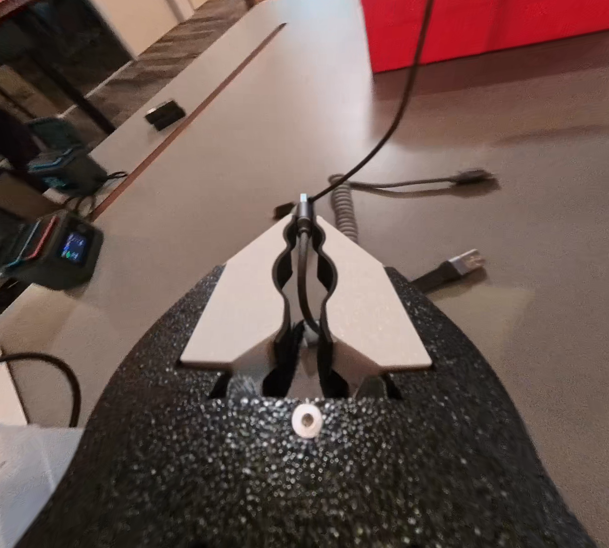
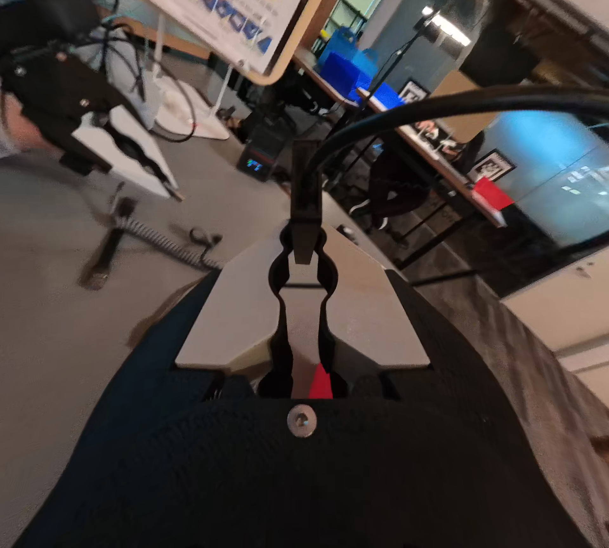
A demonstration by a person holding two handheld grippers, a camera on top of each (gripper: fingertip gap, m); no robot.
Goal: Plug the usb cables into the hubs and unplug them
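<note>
Though motion blur softens both views, the left gripper [image 1: 303, 219] pinches a USB plug [image 1: 303, 206] above the table [image 1: 230, 143], its cable [image 1: 304, 272] vanishing between the fingers; the right gripper [image 2: 303, 237] clamps a dark hub [image 2: 304, 199], ports unreadable

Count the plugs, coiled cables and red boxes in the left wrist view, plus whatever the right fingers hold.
Held plug: 1
Loose plugs: 2
Coiled cable: 1
Red box: 1
Held hub: 1
Total: 6
</note>
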